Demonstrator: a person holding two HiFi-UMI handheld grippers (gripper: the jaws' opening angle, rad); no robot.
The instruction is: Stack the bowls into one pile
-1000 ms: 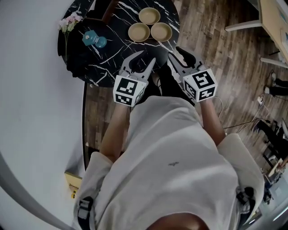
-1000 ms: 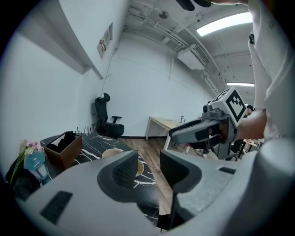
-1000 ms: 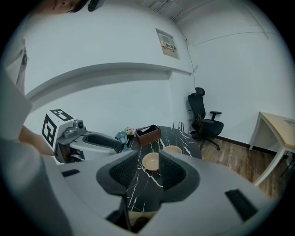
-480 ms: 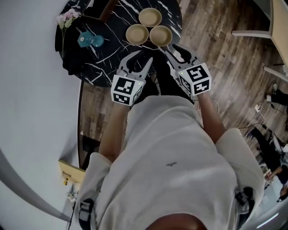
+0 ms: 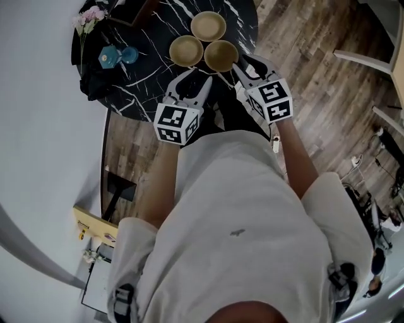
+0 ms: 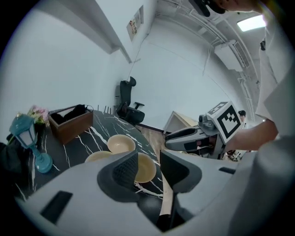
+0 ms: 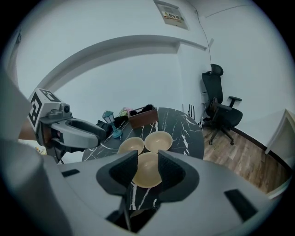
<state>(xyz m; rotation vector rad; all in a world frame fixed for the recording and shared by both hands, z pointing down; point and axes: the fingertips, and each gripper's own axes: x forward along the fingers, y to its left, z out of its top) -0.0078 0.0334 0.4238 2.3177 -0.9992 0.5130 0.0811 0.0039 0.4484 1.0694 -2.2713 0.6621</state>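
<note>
Three tan bowls sit apart in a cluster on the black marble table (image 5: 148, 69): a far one (image 5: 208, 26), a left one (image 5: 186, 50) and a near right one (image 5: 221, 55). My left gripper (image 5: 191, 82) is open over the table's near edge, short of the left bowl. My right gripper (image 5: 247, 65) is open too, its tips just beside the near right bowl. In the right gripper view that bowl (image 7: 147, 169) shows through the gap between the jaws, with nothing gripped. The left gripper view shows the same bowl (image 6: 146, 168) beyond its jaws.
A teal lantern (image 5: 113, 55), pink flowers (image 5: 88, 17), a brown box (image 5: 129, 9) and a black cloth (image 5: 95, 85) occupy the table's left side. A black office chair (image 7: 221, 108) stands beyond the table. White furniture legs (image 5: 372, 60) stand on the wood floor at right.
Both grippers have moved forward toward the bowls. The right one has closed in on the near right bowl. The bowls have not moved on the table.
</note>
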